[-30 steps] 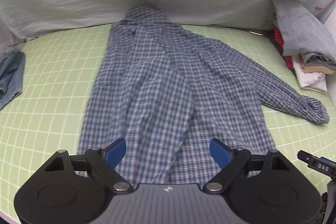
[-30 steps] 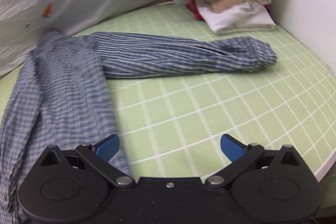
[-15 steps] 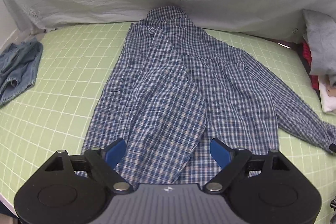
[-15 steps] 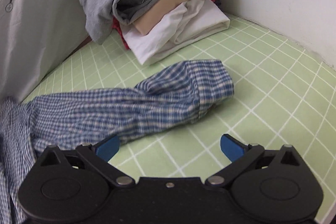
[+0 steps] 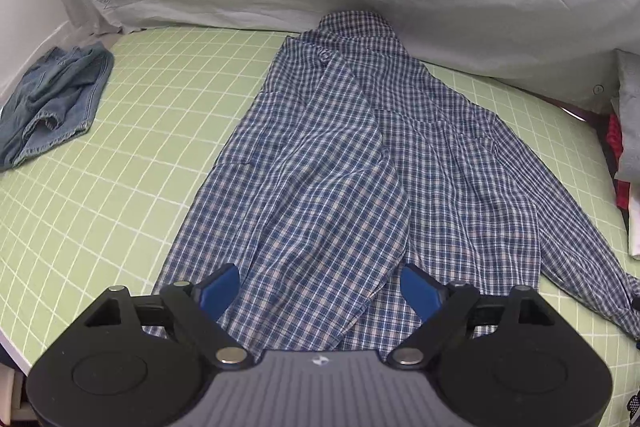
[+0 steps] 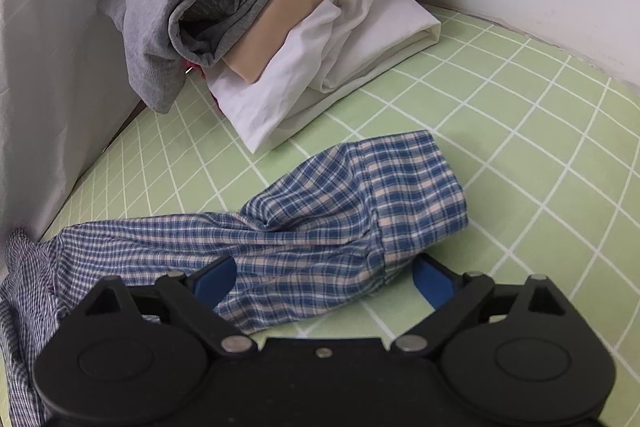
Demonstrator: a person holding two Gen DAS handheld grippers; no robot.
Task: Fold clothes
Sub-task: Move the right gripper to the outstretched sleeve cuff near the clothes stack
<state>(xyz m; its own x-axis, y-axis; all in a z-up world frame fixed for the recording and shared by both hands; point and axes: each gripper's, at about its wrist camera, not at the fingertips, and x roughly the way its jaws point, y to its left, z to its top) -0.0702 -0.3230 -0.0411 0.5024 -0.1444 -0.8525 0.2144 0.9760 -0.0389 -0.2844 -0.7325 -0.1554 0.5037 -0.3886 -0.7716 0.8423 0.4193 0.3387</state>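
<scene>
Grippers close in on a half-folded shirt

The blue-and-white checked cotton shirt (image 5: 360,163) lies flat on the green grid-lined mat (image 5: 120,163), collar far ahead of the left gripper (image 5: 320,289), one side panel and sleeve already folded across the body. The left jaws stand spread with the hem between them, gripping nothing. The right gripper (image 6: 324,281) hovers low, jaws spread to either side of the outstretched sleeve's cuff (image 6: 404,195), likely placed to pinch it and bring it across. A stack of folded grey, beige and white garments (image 6: 288,19) sits beyond the right jaws; crumpled blue denim (image 5: 52,103) lies far left.
</scene>
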